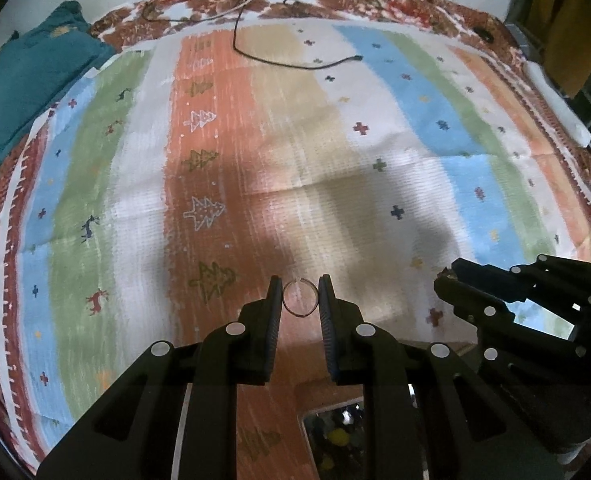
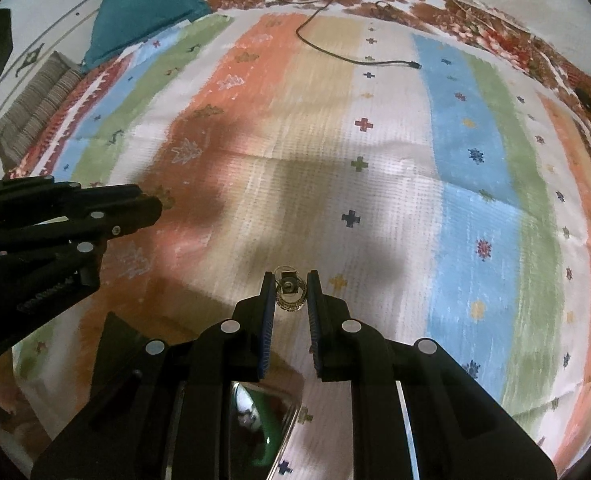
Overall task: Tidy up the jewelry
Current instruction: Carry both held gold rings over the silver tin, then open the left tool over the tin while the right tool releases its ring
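Note:
My left gripper (image 1: 300, 296) is shut on a thin metal ring (image 1: 300, 298), held by its sides between the two fingertips above the striped rug. My right gripper (image 2: 290, 290) is shut on a gold ornate ring with a square setting (image 2: 290, 291), also held above the rug. In the left wrist view the right gripper (image 1: 449, 280) sits at the right with a bit of gold at its tip. In the right wrist view the left gripper (image 2: 151, 204) shows at the left; its ring is hidden there.
A striped rug (image 1: 375, 152) with tree and cross patterns covers the floor. A black cable (image 1: 295, 62) lies at the far end. A teal cushion (image 1: 39, 68) sits at the far left. A mirrored tray edge (image 2: 263, 420) shows below the right gripper.

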Demonstrator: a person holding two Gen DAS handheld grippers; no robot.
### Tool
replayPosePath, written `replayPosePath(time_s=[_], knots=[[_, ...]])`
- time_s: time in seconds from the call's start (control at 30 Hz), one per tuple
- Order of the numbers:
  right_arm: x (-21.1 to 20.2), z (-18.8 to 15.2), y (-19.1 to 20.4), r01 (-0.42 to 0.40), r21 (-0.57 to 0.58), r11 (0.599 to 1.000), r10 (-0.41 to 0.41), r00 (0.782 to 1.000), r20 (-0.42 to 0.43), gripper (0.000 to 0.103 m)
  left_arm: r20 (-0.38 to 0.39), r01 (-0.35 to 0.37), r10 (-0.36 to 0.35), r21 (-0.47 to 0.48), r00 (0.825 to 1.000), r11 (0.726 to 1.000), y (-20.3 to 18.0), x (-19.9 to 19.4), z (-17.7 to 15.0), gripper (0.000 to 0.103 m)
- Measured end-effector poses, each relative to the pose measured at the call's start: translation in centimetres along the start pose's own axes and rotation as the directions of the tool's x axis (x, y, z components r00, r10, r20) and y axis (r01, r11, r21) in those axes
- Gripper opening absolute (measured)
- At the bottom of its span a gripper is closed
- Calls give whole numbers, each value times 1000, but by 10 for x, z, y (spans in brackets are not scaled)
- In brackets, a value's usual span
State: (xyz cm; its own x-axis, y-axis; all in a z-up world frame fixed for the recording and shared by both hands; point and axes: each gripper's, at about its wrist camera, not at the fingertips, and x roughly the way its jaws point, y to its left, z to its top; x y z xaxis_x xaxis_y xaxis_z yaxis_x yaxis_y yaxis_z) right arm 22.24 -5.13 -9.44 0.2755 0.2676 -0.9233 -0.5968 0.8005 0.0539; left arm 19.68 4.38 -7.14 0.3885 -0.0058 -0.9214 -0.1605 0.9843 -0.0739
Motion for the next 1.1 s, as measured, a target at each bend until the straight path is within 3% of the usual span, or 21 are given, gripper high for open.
replayPosePath(time_s=[0.27, 1.1], knots=[[-26, -12, 3, -6, 4, 1000, 6, 998, 60, 17, 41, 16, -16, 2, 999, 1000, -6, -23, -16, 18], [-57, -49, 21, -34, -33, 999, 37, 995, 90, 17, 134, 68, -72, 29, 988, 997, -25, -74, -61, 18]])
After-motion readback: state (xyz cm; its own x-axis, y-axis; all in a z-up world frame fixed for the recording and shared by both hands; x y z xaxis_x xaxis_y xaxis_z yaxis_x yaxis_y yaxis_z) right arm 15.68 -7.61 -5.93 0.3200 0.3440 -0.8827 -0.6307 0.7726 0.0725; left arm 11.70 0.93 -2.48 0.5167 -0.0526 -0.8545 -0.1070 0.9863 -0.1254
